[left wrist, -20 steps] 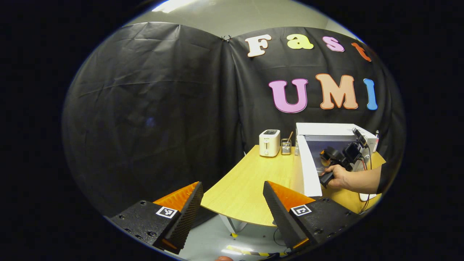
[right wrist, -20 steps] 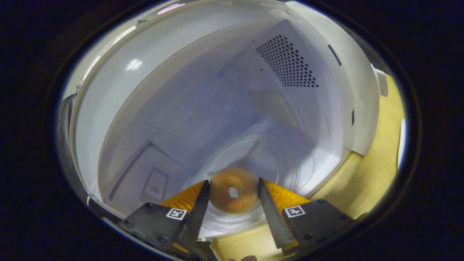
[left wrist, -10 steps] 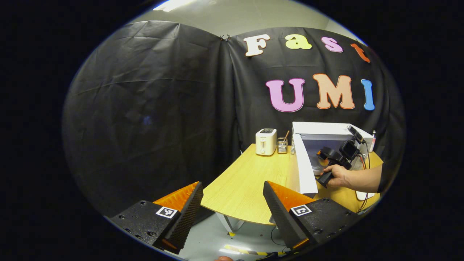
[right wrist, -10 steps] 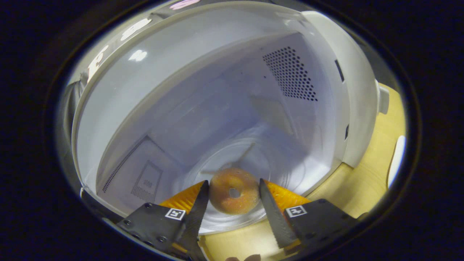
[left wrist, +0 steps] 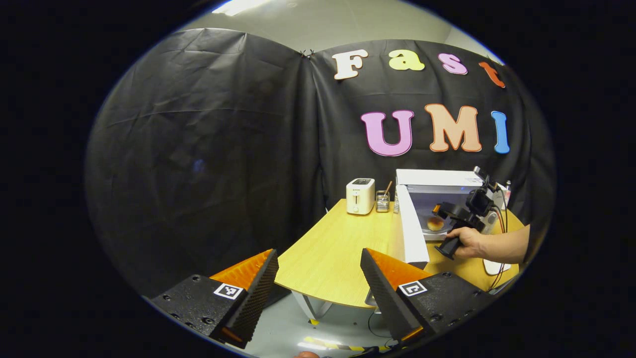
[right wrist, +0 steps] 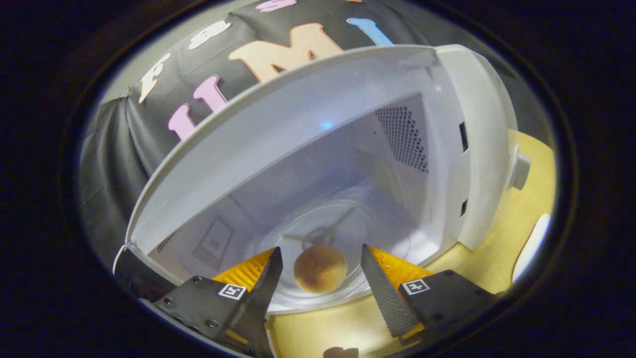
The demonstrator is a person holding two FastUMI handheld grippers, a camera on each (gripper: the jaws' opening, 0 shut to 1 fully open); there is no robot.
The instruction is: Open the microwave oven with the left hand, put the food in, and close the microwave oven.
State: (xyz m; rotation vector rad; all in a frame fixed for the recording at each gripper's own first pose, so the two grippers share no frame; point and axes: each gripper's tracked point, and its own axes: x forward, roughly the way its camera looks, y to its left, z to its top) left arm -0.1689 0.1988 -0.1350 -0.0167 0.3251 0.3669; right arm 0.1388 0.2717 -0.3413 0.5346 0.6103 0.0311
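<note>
- The right gripper (right wrist: pixel 320 283) has its jaws spread wide with a gap on each side of the round golden-brown bun (right wrist: pixel 320 269); neither finger touches it.
- The bun lies on the clear glass turntable (right wrist: pixel 377 233) inside the white microwave oven (right wrist: pixel 477 149), near the front edge of the plate.
- In the left gripper view the same bun (left wrist: pixel 436 223) shows as a small spot inside the oven cavity, and the right gripper (left wrist: pixel 439 213) sits just in front of the opening, held by a hand (left wrist: pixel 469 242).
- The white microwave door (left wrist: pixel 411 228) stands swung out to the left of the cavity, edge-on toward the left gripper.
- The left gripper (left wrist: pixel 318 283) hangs off the near edge of the light wooden table (left wrist: pixel 338 253), well apart from the oven, its jaws wide apart with nothing between them.
- Farther back on the table, left of the microwave, stand a cream two-slot toaster (left wrist: pixel 360 196) and, just beside it, a small clear holder with sticks (left wrist: pixel 382 200).
- The open door lies between the left gripper and the cavity.
</note>
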